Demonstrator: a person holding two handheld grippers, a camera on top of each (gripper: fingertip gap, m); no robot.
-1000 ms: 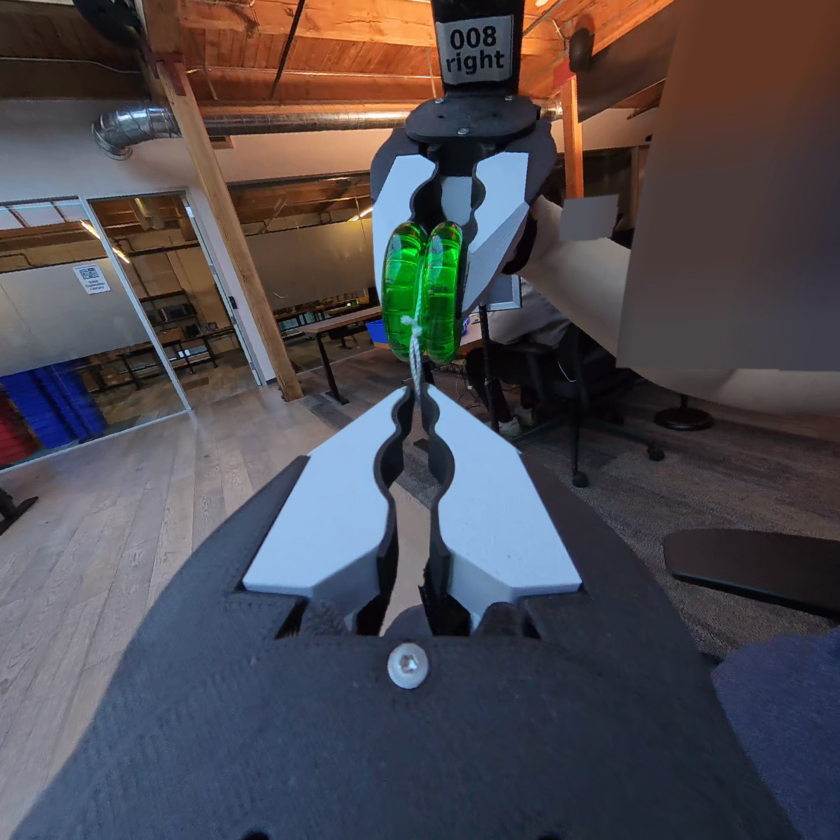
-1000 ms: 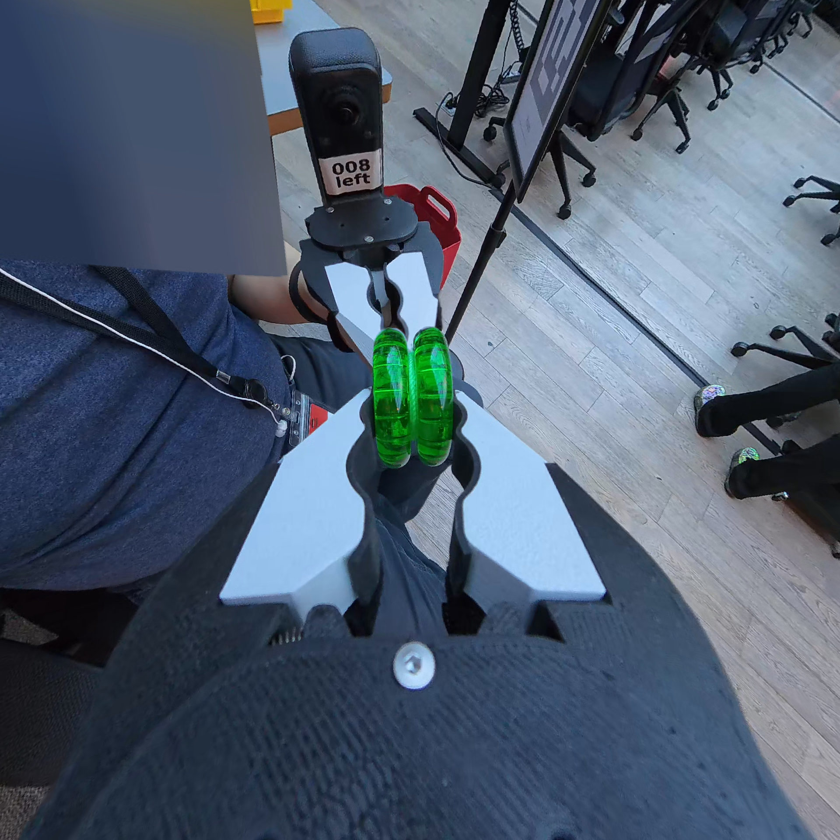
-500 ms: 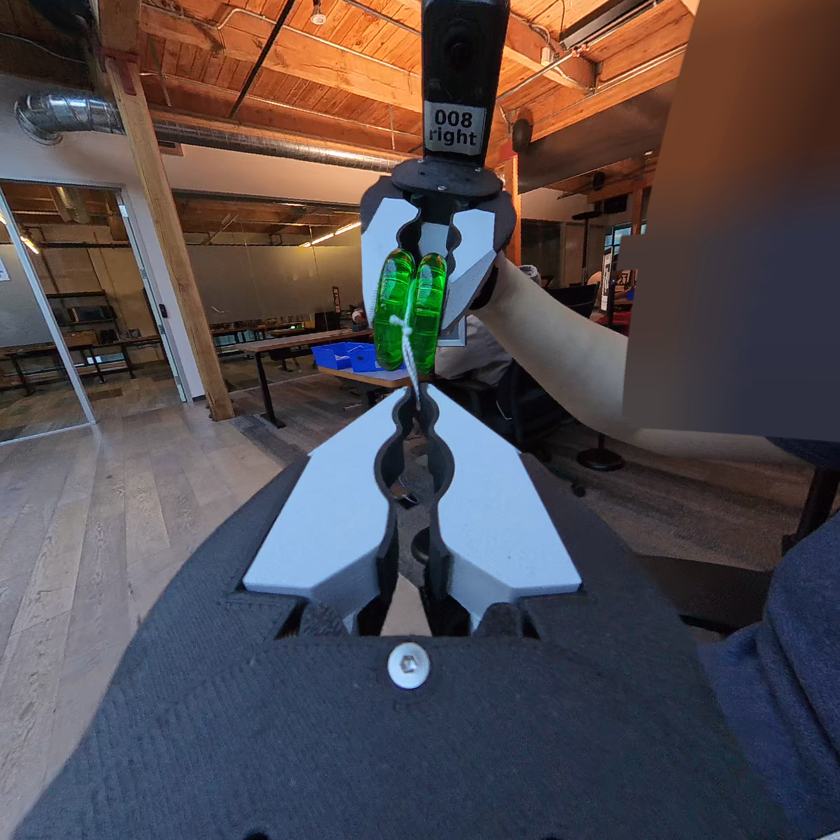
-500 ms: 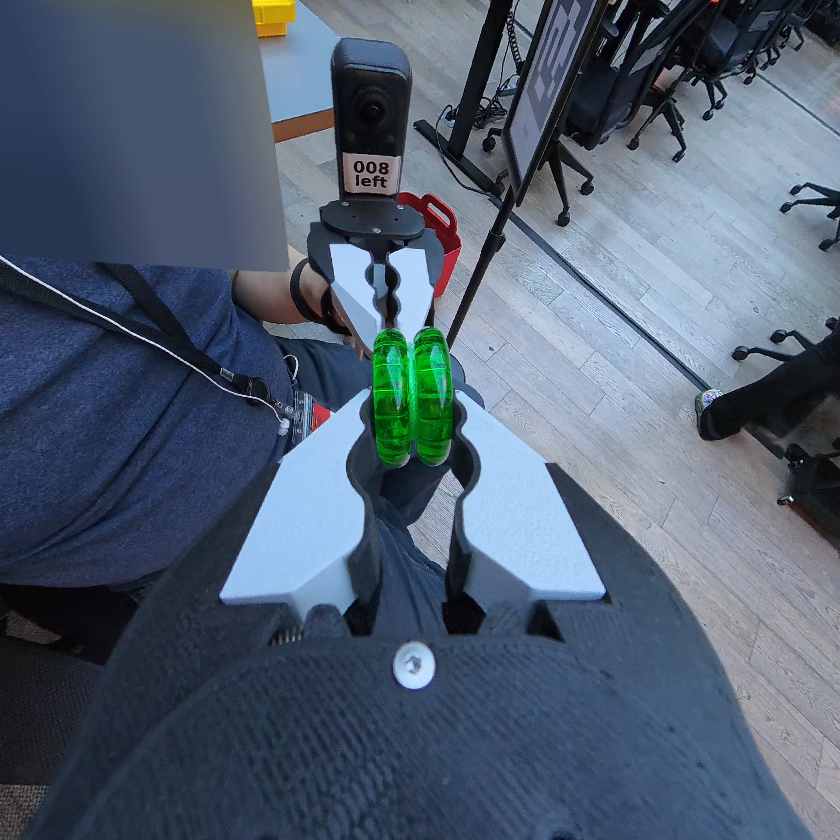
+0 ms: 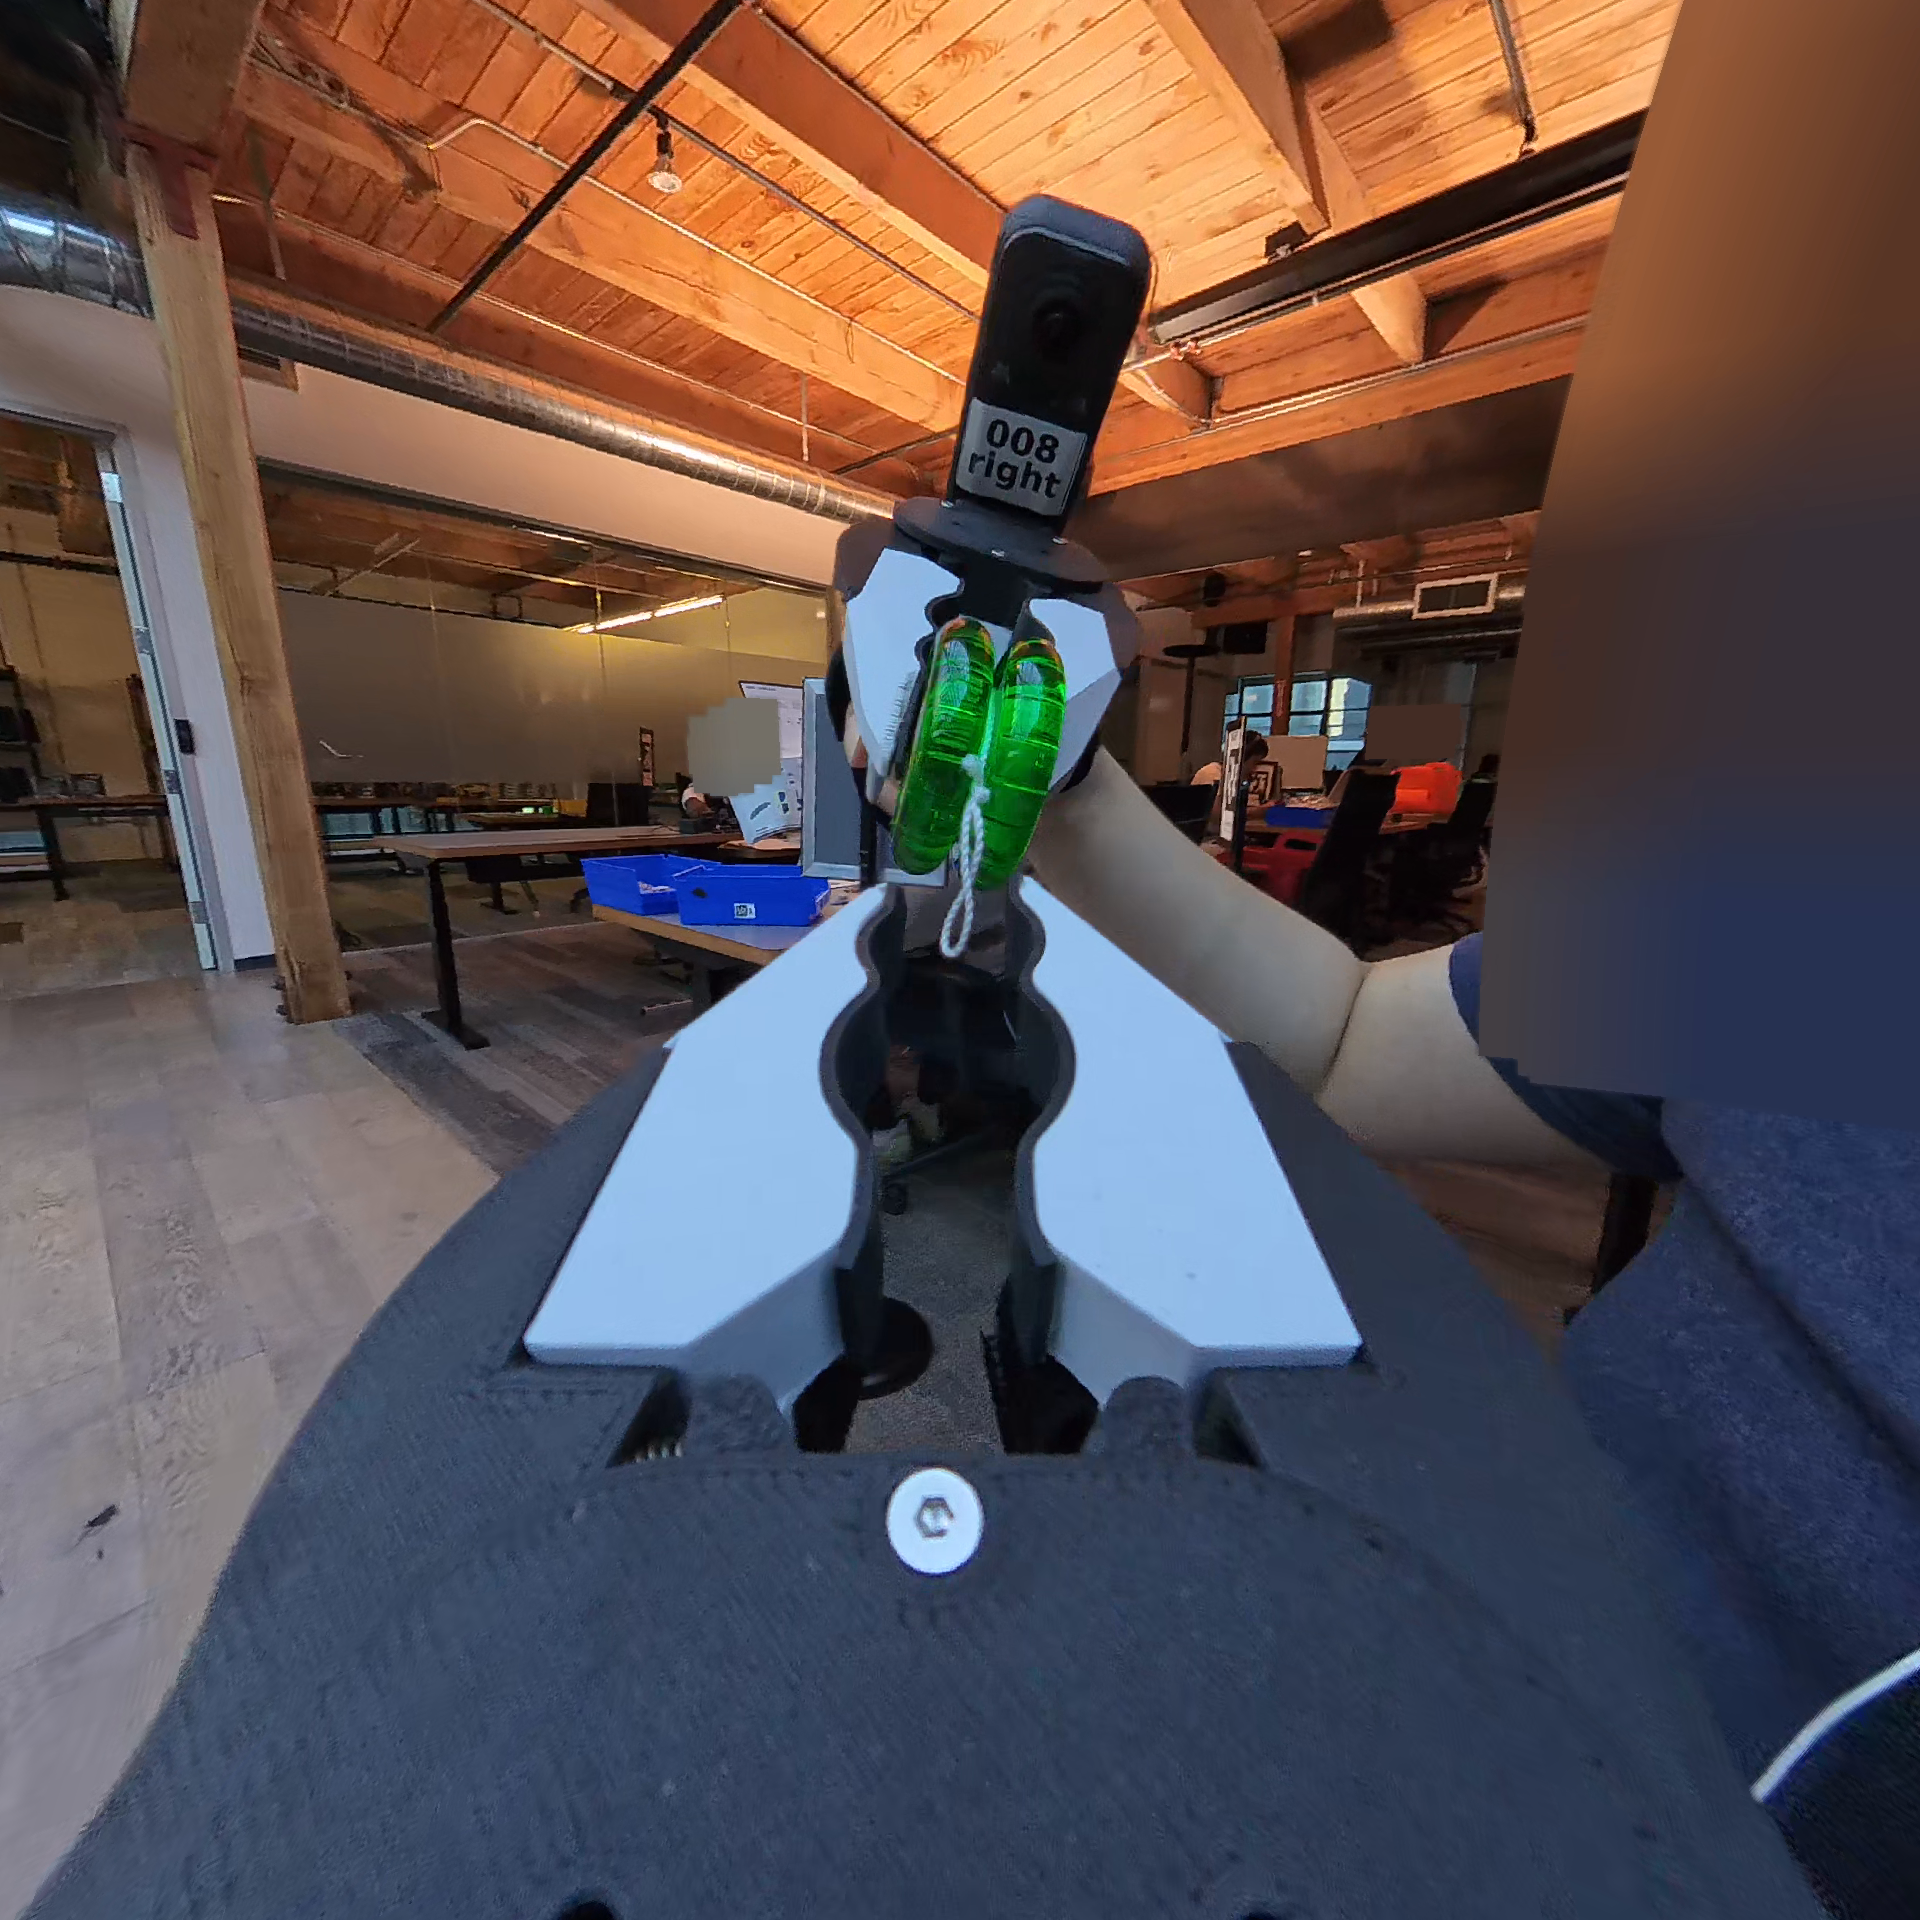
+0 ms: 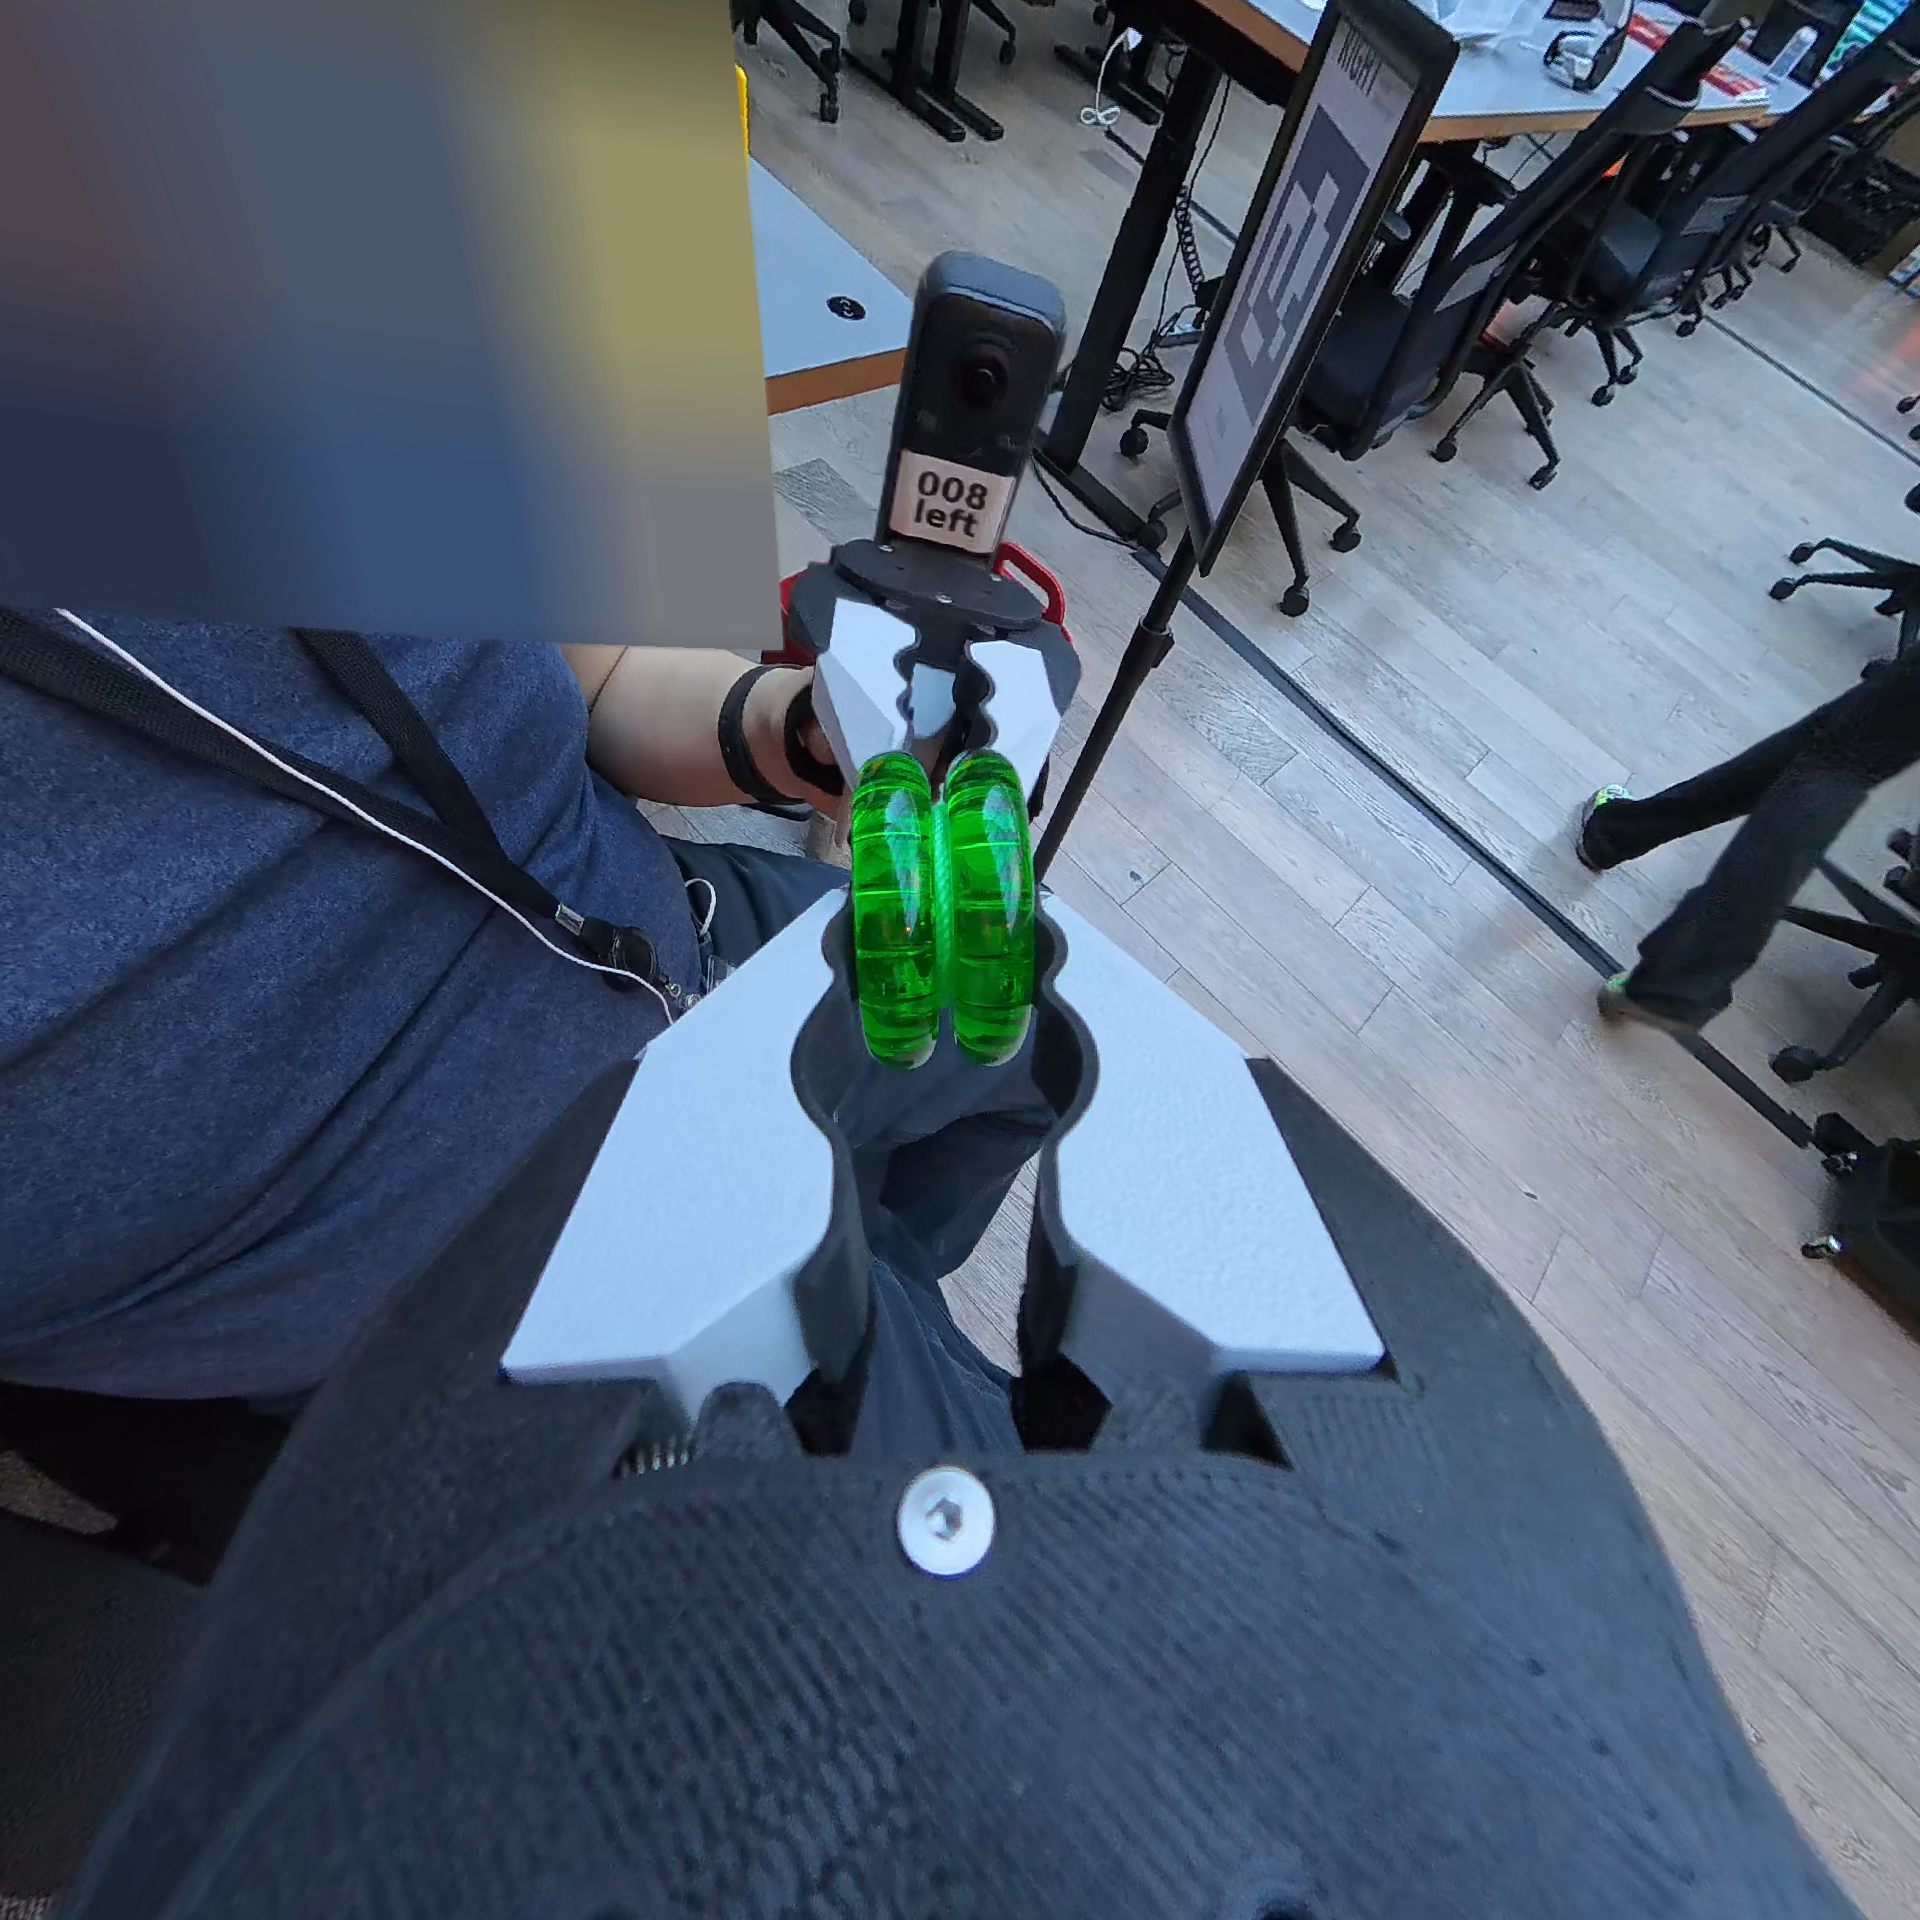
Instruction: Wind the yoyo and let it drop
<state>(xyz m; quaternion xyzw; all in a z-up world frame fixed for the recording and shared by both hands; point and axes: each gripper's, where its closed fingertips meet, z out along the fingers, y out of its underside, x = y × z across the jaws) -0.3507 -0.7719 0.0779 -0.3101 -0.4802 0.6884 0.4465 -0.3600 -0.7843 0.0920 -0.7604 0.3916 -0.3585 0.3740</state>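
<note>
While the translucent green plastic yoyo (image 6: pixel 943 906) sits edge-on between the white fingertips of the right gripper (image 6: pixel 943 920), that gripper is clamped on its two rounded halves, one finger pressing each outer face. Same thing from the left wrist view: the yoyo (image 5: pixel 979 761) is pinched up near the tips of the right gripper (image 5: pixel 982 774), held in the air and tilted a bit, not resting on anything.

A short white twisted string (image 5: pixel 966 878) hangs out of the groove between the halves, with a knot up near the rim and a little loop at the bottom. The loop dangles right at the tips of the left gripper (image 5: pixel 954 914), whose fingers are spread apart with a clear gap, so it's not holding the string or anything else. Can't really tell if the loop brushes a fingertip or just hangs free in the gap.

From the right wrist view the left gripper (image 6: pixel 940 732) is just past the yoyo, tips pointing at it, close but whether they touch I can't say. A person in a blue shirt (image 6: pixel 260 987) with a black lanyard holds both tools, wooden plank floor (image 6: pixel 1403 852) below, office chairs and desks further off.
</note>
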